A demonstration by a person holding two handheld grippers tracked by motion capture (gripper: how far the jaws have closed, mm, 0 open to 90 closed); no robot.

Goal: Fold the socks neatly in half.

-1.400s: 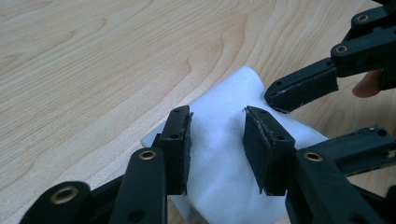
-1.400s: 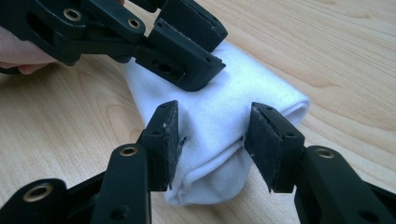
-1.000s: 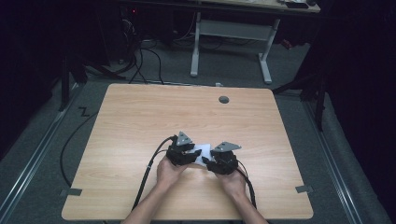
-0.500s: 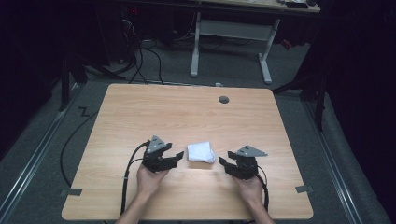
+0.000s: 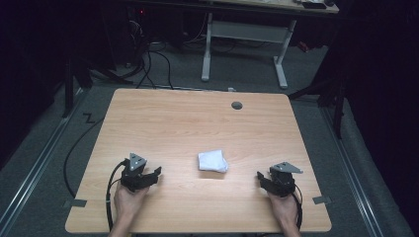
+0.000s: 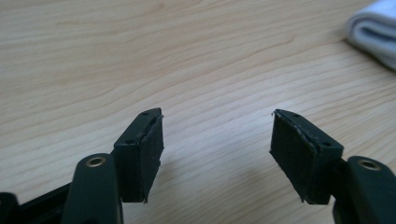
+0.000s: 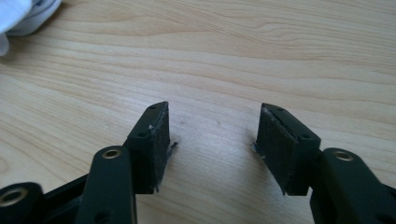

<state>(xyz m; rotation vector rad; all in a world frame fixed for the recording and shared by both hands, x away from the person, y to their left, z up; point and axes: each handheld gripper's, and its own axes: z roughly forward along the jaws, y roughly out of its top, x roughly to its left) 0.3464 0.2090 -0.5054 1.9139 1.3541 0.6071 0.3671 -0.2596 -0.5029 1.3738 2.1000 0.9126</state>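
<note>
A small white folded cloth [image 5: 213, 161] lies on the wooden table [image 5: 197, 118], near the middle of its front half. My left gripper [image 5: 154, 174] rests low over the table well to the cloth's left, held in a hand. Its jaws have just been opening and stand open with nothing between them [image 6: 217, 135]; the cloth [image 6: 373, 28] lies off at the upper right of the left gripper view. My right gripper [image 5: 261, 177] is well to the cloth's right, its jaws also just opened and empty [image 7: 212, 128], with the cloth [image 7: 21, 14] at the upper left corner.
A round grommet hole [image 5: 236, 105] sits near the table's far edge. Tape marks [image 5: 74, 203] lie on the floor by the front corners. Behind the table stand a white-legged desk [image 5: 242, 34] and floor cables [image 5: 148, 59]. A cable [image 5: 111, 197] trails from the left gripper.
Both grippers were close together at the cloth a second ago. They have drawn apart, the left to the left and the right to the right, with jaws wider; the cloth stays on the table.
</note>
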